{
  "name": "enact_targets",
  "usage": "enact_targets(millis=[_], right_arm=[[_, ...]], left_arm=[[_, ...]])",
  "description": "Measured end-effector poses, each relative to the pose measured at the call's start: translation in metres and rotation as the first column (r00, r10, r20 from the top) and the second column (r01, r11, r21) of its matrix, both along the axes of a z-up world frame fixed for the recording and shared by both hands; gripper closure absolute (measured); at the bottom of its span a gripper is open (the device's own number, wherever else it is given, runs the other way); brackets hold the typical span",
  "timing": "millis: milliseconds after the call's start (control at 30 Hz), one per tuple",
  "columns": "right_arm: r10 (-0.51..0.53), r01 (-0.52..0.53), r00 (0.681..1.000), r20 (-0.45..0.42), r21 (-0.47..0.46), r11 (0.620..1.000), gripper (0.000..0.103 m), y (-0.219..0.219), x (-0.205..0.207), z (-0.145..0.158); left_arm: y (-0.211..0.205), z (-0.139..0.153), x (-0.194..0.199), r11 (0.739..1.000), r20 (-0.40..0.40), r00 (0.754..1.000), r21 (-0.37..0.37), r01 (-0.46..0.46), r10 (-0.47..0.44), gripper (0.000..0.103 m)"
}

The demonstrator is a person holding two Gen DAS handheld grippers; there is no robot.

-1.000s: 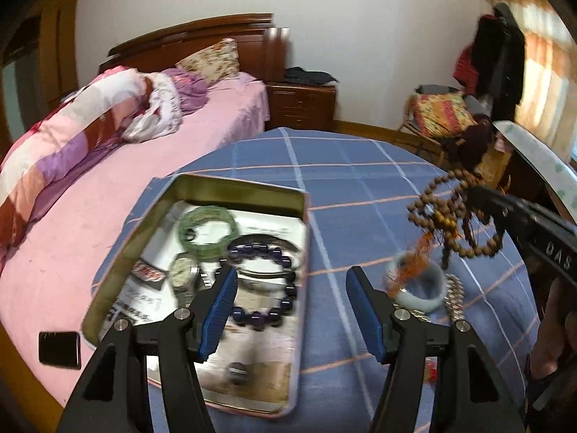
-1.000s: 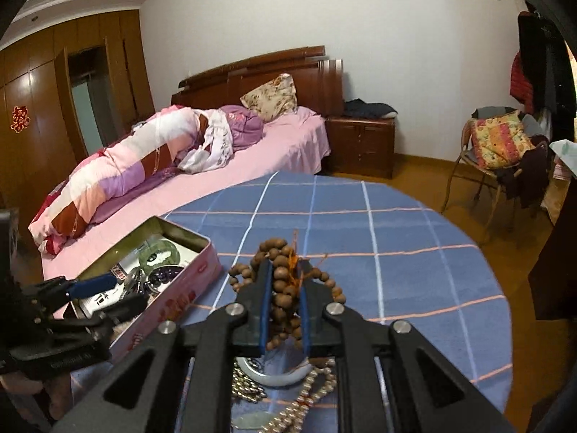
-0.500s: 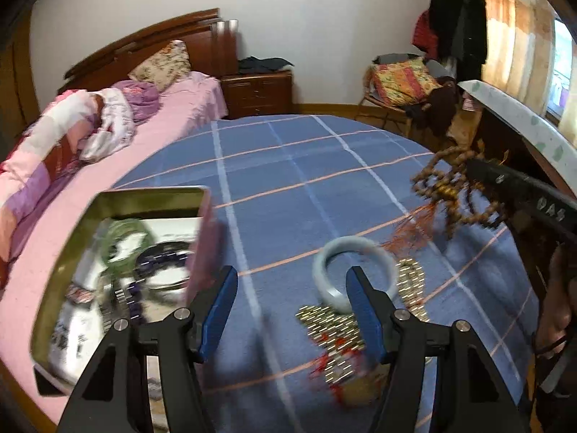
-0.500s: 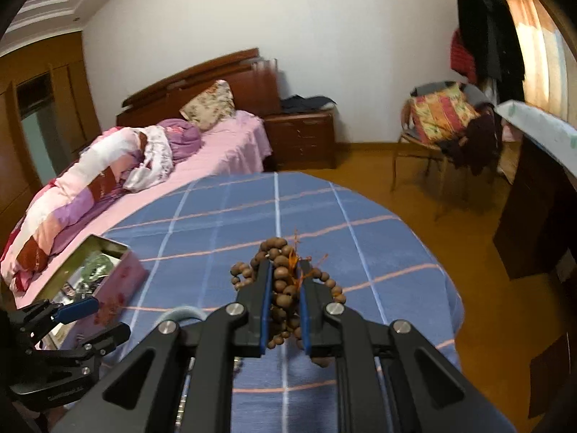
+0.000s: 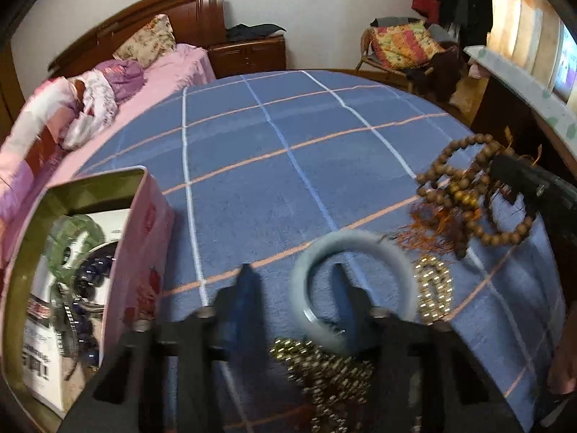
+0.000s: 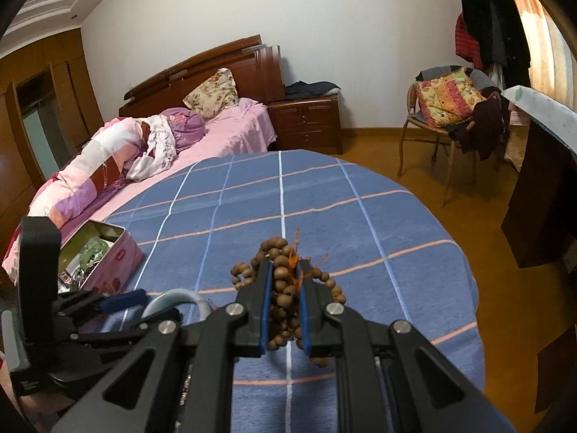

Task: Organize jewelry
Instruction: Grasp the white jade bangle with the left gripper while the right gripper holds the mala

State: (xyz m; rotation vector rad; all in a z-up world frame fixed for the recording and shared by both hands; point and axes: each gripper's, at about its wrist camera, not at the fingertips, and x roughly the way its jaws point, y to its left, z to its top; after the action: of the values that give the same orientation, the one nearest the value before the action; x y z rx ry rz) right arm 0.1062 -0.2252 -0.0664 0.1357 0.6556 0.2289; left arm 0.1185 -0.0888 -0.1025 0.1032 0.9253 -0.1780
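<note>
Altogether two hand-held grippers work over a round table covered in a blue checked cloth [image 5: 324,137] with white and orange lines.

Low in the left wrist view, the left gripper [image 5: 294,288] has its jaws closing around one pale blue-green bangle [image 5: 313,263], a smooth, thick, glossy ring lying flat on the cloth. One blue-padded finger sits outside the ring on its left and the other stands inside the hole; the picture is blurred there, and the pads do not clearly press the ring.

At the right edge of that view, the right gripper [image 5: 505,180] is closed tight on one bunch of brown wooden beads [image 5: 465,195], looped several times, with a frayed orange tassel hanging below. In the right wrist view, the same beads [image 6: 283,288] sit pinched between the two blue pads at lower centre.

Two clusters of small gold-coloured beads lie beside the bangle: one [image 5: 434,288] to its right, one [image 5: 324,371] below it at the bottom edge, blurred.

At the lower left stands one open pink tin [image 5: 144,252]. Inside it lie one green bangle [image 5: 72,241], one string of dark purple beads [image 5: 92,270], and what looks like a metal watch band, on printed paper.
</note>
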Motion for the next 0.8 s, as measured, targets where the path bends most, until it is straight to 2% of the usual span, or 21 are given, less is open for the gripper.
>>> enact_targets(millis=[33,67,167,567,800], right_arm=[[0.003,-0.003,1.000,0.000,-0.001,1.000,0.087,0.001,-0.001,0.000],[0.006,-0.006,1.000,0.000,-0.002,1.000,0.087,0.001,-0.001,0.000],[0.017,-0.017,1.000,0.008,0.000,1.000,0.087,0.002,-0.004,0.002],[0.048,-0.048,0.998,0.049,-0.001,0.999,0.087,0.013,-0.013,0.014],[0.061,-0.061,0.996,0.072,-0.008,0.998,0.087,0.019,-0.018,0.021]], left_arm=[[-0.002,0.001,0.000,1.000,0.003,1.000,0.010,0.014,-0.014,0.086],[-0.005,0.001,-0.001,0.999,0.008,1.000,0.026,0.024,-0.024,0.089],[-0.008,0.001,-0.006,0.998,0.021,0.999,0.045,0.035,-0.036,0.089],[0.015,0.036,-0.028,0.999,0.124,0.992,-0.050,-0.015,0.021,0.092],[0.019,0.053,-0.039,0.998,0.185,0.982,-0.060,-0.018,0.028,0.092]])
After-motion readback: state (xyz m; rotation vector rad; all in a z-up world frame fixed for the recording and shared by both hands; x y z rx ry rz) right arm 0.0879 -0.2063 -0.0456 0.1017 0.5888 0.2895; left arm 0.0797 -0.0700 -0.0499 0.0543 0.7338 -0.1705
